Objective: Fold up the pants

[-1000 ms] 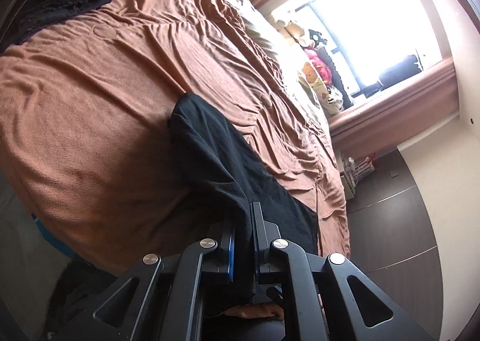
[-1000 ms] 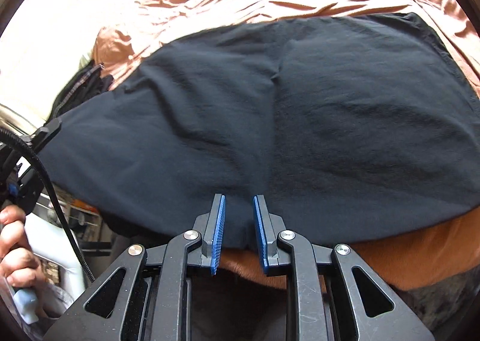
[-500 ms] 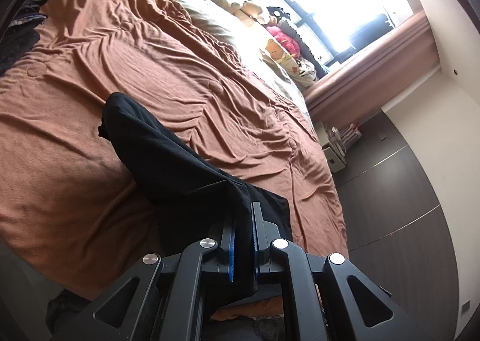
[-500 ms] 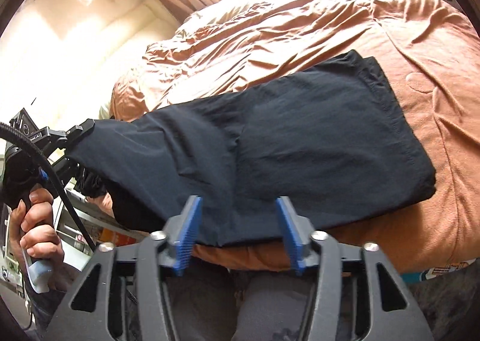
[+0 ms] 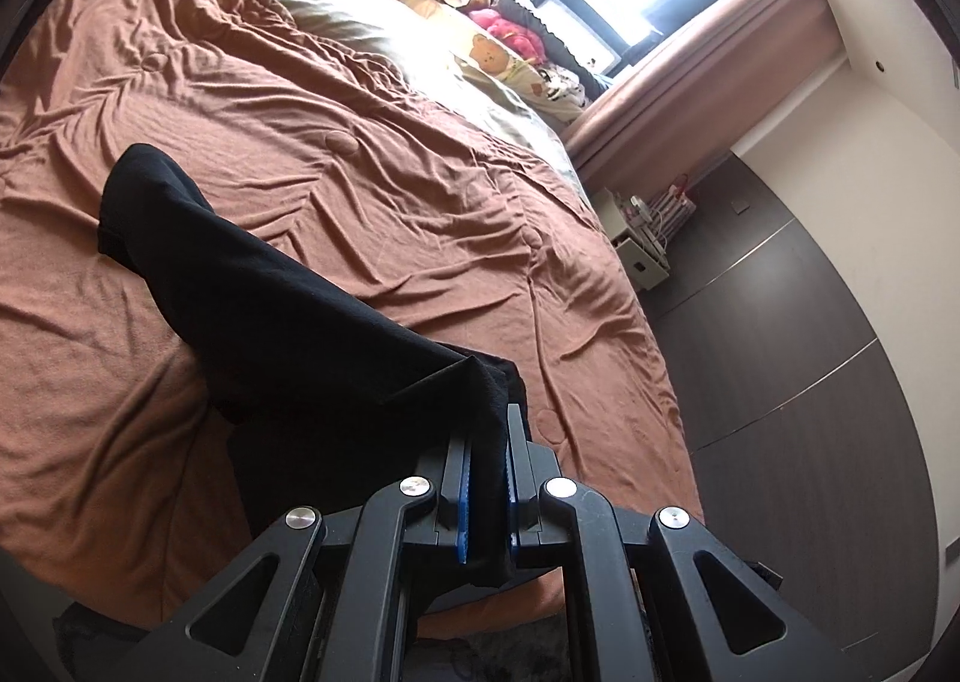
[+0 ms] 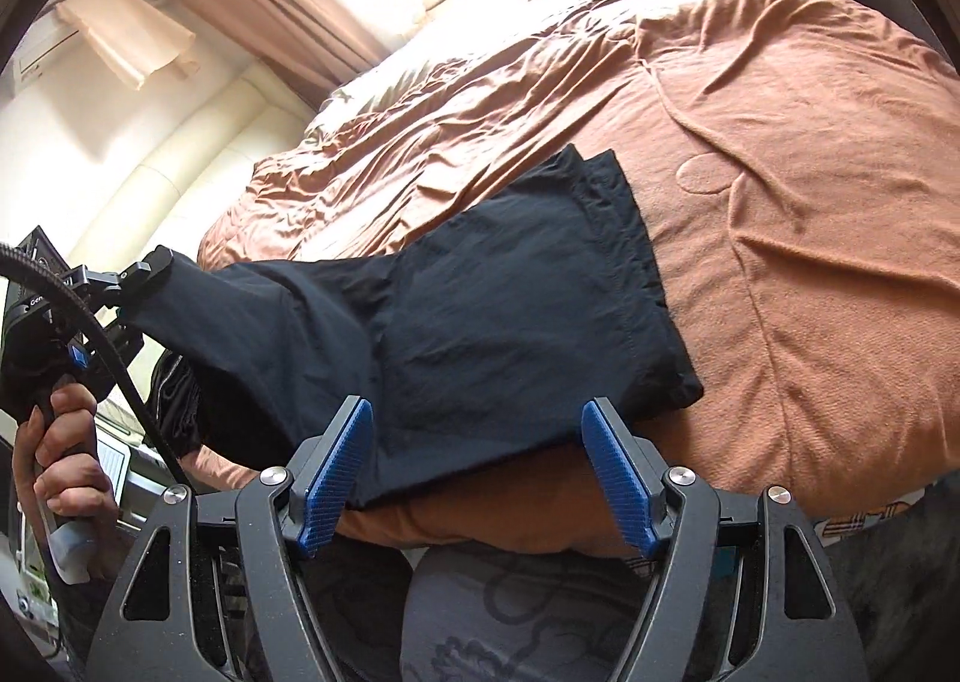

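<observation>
Black pants (image 6: 492, 310) lie across the near edge of a brown bed cover (image 6: 780, 141), folded over, with one end lifted off the bed to the left. My left gripper (image 5: 487, 427) is shut on that lifted end, and the cloth (image 5: 270, 310) stretches away from it down to the cover (image 5: 360, 172). In the right wrist view the left gripper (image 6: 144, 274) shows at the left, held by a hand (image 6: 60, 442). My right gripper (image 6: 475, 409) stands open just in front of the pants' near edge, its blue pads clear of the cloth.
Pale pillows (image 5: 360, 15) and plush toys (image 5: 504, 21) lie at the head of the bed under a bright window. A small white nightstand (image 5: 642, 238) and a dark wardrobe wall (image 5: 810, 412) stand beyond the bed's far side. Patterned grey fabric (image 6: 510, 610) lies below my right gripper.
The right gripper opened wide, let go of the pants' edge and backed off. The left gripper carried its end of the pants sideways and a little up; the view rolled.
</observation>
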